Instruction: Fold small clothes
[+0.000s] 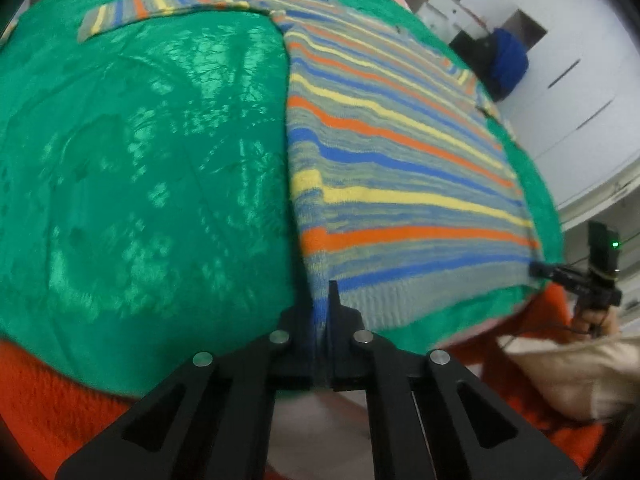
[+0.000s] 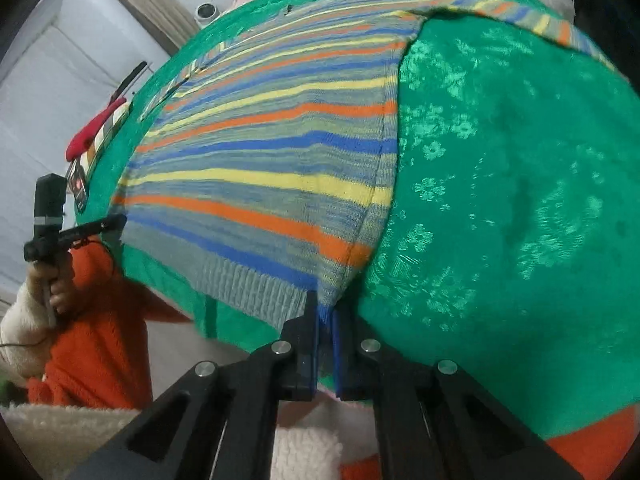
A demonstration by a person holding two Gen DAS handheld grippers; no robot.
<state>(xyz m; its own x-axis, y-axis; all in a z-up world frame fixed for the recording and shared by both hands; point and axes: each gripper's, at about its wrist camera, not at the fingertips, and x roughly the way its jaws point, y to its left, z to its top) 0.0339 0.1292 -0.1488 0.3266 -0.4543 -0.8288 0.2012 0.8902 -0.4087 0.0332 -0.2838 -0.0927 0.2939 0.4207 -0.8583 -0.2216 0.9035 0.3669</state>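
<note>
The left tongs (image 1: 324, 320) are closed on the hem corner of the striped knit sweater (image 1: 392, 152), a pinch of blue-striped fabric caught between the jaws at the worktop's near edge. The right tongs (image 2: 325, 320) are nearly closed at the opposite hem corner, by the ribbed band, with a thin gap between the blue pads (image 2: 314, 344); whether knit is caught there I cannot tell, so that hold wants checking before any lift.

The sweater lies flat on the green floral cloth (image 1: 140, 180) that covers the worktop, hem toward the near edge, body running to the far edge, one sleeve (image 1: 160, 6) stretched sideways near the far side.

To do the fold well, I judge both corners should rise together, level, with the hem kept taut so the knit does not sag in the middle. Then carry the hem toward the far edge and lay it square on the shoulders. The loose sleeve probably needs tucking over the body, or it will stick out. The satin cloth looks slippery, so a slow lift should keep the body from sliding.
</note>
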